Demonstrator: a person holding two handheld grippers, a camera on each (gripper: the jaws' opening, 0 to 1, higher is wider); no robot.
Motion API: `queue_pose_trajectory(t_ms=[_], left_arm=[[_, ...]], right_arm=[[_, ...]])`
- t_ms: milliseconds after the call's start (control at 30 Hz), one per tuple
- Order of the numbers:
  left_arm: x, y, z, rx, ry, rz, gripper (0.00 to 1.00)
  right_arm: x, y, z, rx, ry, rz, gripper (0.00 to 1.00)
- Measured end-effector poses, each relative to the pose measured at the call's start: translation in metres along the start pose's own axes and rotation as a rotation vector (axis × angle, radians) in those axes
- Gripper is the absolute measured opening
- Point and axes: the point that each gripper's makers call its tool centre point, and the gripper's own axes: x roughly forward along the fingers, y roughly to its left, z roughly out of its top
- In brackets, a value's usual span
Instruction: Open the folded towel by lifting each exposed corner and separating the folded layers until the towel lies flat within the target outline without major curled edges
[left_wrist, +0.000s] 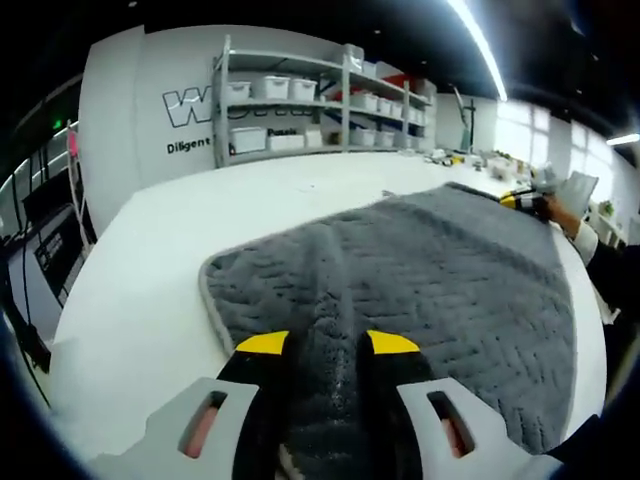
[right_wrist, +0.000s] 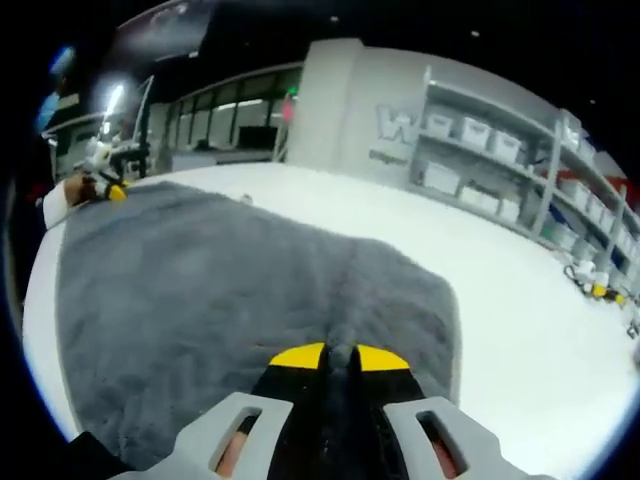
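A grey towel (left_wrist: 430, 270) with a herringbone weave lies spread over the white table (left_wrist: 140, 290). At the near edge, my left gripper (left_wrist: 327, 345) is shut on a raised ridge of the towel that fills the gap between its yellow-tipped jaws. In the right gripper view, the towel (right_wrist: 200, 300) stretches away to the left, and my right gripper (right_wrist: 340, 355) is shut on its near edge, jaws almost touching. Each gripper also appears at the far corner of the other's view, held by a hand: the right gripper (left_wrist: 525, 200) and the left gripper (right_wrist: 108, 185).
Metal shelves with white bins (left_wrist: 300, 90) stand against the far wall beyond the table. Small objects (left_wrist: 470, 160) sit on the far end of the table. Dark equipment (left_wrist: 45, 240) stands off the table's left side. Bare white table (right_wrist: 520, 330) lies right of the towel.
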Motion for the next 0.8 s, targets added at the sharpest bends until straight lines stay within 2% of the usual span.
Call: queue_pose_trajectory(t_ms=[133, 300, 467, 533, 800], left_arm=[[0.0, 0.003, 0.0, -0.003, 0.004, 0.002, 0.31], [0.0, 0.007, 0.0, 0.003, -0.001, -0.012, 0.33], [0.002, 0.009, 0.001, 0.006, 0.006, -0.018, 0.36], [0.002, 0.008, 0.001, 0.004, 0.004, -0.016, 0.38], [0.004, 0.005, 0.0, 0.014, -0.006, -0.011, 0.44]], right_arm=[[0.0, -0.003, 0.001, 0.018, -0.002, 0.011, 0.08], [-0.001, -0.008, 0.0, 0.058, -0.001, 0.031, 0.2], [0.0, -0.01, 0.003, 0.142, -0.015, 0.109, 0.31], [0.0, -0.007, 0.003, 0.143, -0.017, 0.115, 0.36], [0.0, 0.004, 0.002, 0.067, -0.007, 0.112, 0.46]])
